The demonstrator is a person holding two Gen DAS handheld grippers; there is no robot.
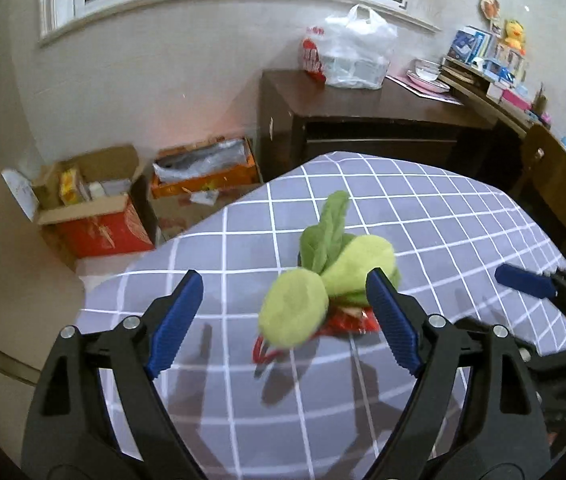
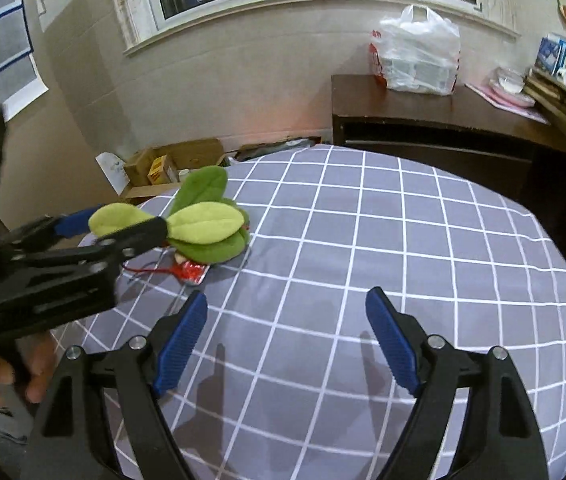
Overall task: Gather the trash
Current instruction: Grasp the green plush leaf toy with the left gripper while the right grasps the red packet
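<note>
Jaws of both hand-held grippers gape empty — left (image 1: 285,316) frames plush leaves (image 1: 335,264), right (image 2: 286,340) bare tablecloth (image 2: 403,240).

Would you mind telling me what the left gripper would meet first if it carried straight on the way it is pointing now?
Most likely the green plush leaf toy, which sits between the open left gripper fingers, lying over a red wrapper on the checked cloth. How near it is cannot be told.

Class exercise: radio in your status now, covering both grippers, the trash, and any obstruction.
Left gripper open, empty. Right gripper open, empty. Red wrapper on checked cloth, uncollected. Green leaf plush lies over it.
</note>
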